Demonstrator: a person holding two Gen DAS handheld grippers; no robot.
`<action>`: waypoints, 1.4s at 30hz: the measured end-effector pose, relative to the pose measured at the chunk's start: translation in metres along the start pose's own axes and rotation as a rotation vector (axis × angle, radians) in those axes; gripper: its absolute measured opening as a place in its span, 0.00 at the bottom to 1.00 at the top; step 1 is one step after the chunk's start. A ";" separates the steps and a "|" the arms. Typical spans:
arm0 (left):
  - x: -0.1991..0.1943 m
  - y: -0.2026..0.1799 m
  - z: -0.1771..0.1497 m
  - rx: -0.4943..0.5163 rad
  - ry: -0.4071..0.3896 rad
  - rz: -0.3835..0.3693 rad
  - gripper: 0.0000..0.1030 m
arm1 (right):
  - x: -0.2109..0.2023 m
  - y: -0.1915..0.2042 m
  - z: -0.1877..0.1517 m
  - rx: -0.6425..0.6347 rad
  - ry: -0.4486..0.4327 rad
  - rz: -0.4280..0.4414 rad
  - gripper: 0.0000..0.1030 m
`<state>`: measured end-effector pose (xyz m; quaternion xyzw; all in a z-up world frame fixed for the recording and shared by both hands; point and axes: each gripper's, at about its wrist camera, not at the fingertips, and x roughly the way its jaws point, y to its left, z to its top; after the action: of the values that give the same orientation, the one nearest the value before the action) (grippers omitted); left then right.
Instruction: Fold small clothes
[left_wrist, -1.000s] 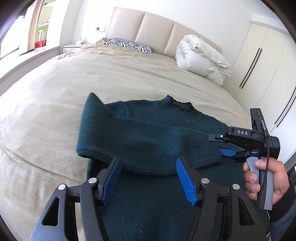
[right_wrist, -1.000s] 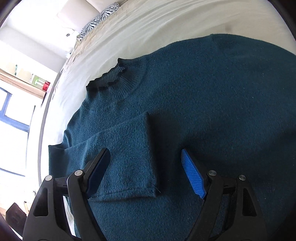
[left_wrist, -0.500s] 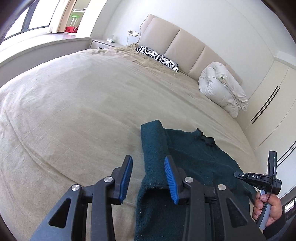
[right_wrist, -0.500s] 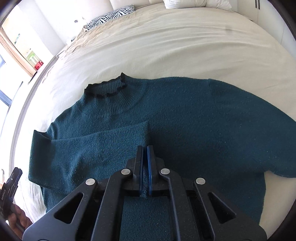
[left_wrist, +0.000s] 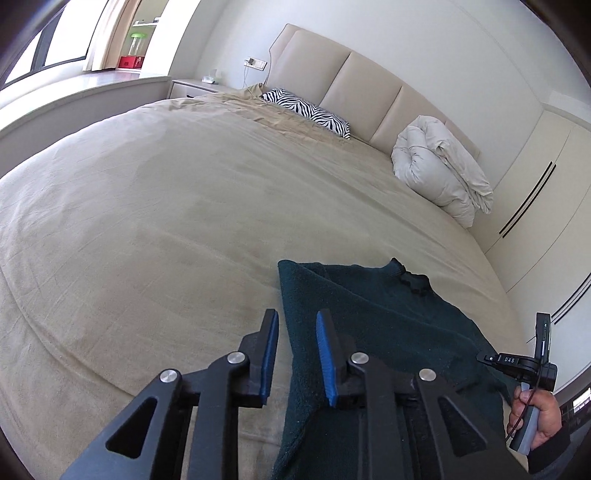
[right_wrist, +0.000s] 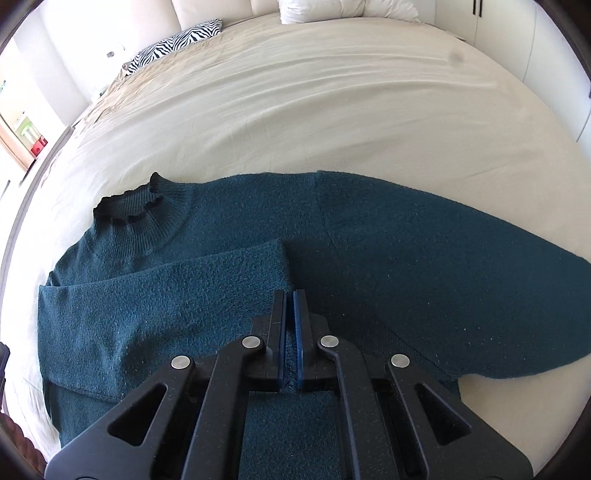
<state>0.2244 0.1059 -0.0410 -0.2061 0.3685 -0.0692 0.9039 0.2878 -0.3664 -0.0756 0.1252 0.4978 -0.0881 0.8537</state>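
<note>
1. Bedroom: wide bed (left_wrist: 155, 206) under a beige cover, padded headboard (left_wrist: 354, 88), zebra pillow (left_wrist: 306, 110), rolled white duvet (left_wrist: 439, 166), wardrobe doors at right.
2. Dark teal sweater (right_wrist: 369, 236) lies flat at the near edge of the bed, collar (right_wrist: 129, 199) toward the headboard, so the body's long axis runs headboard to foot.
3. One sleeve (right_wrist: 166, 291) already folded across the chest; the other sleeve (right_wrist: 480, 280) is spread sideways, likely the next fold.
4. Left gripper (left_wrist: 295, 354): jaws have just been closing, narrow gap, sweater's folded side edge between the pads but not visibly pinched.
5. Right gripper (right_wrist: 290, 332): jaws together, over the chest beside the sleeve cuff; nothing clearly held.
</note>
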 end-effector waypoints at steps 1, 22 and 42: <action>0.006 -0.003 0.001 0.014 0.013 -0.003 0.22 | 0.001 -0.001 -0.001 0.000 0.001 -0.003 0.02; 0.110 -0.051 -0.023 0.388 0.164 0.203 0.13 | 0.014 0.006 -0.006 0.003 0.017 0.049 0.04; 0.105 -0.043 -0.036 0.504 0.126 0.316 0.12 | 0.014 -0.026 -0.025 0.169 -0.061 0.350 0.57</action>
<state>0.2761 0.0260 -0.1133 0.0891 0.4225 -0.0295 0.9015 0.2668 -0.3838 -0.1027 0.2781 0.4334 0.0164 0.8571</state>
